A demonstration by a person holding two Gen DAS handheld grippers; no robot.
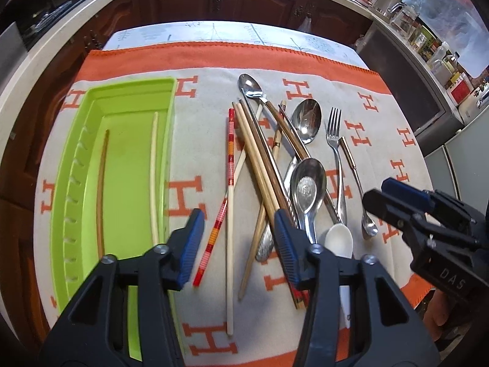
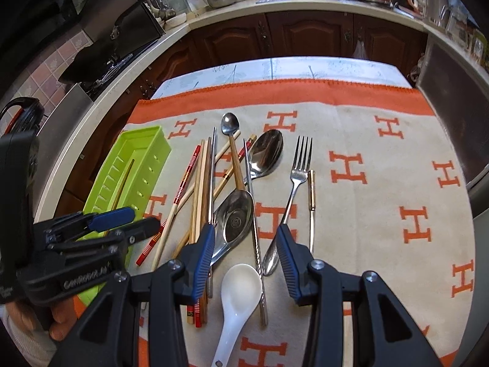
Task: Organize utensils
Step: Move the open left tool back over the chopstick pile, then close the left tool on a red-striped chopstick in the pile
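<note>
A lime green tray point(image 1: 128, 168) on the left holds a brown chopstick point(image 1: 102, 189) and a cream chopstick point(image 1: 155, 177). Right of it lies a crossed pile: a red striped chopstick point(image 1: 229, 159), wooden chopsticks point(image 1: 256, 159), steel spoons point(image 1: 307, 119), a metal soup spoon point(image 2: 235, 217), a fork point(image 2: 298, 168) and a white ceramic spoon point(image 2: 240, 287). My left gripper point(image 1: 238, 223) hovers open over the near ends of the chopsticks, holding nothing. My right gripper point(image 2: 246, 235) is open and empty above the white spoon and soup spoon.
Everything lies on a cream and orange cloth point(image 2: 382, 183) patterned with H letters, over a table. A slim gold-handled utensil point(image 2: 311, 189) lies beside the fork. Dark wood cabinets point(image 2: 305, 36) and cluttered counters ring the table. A hand point(image 2: 61, 312) holds the left gripper.
</note>
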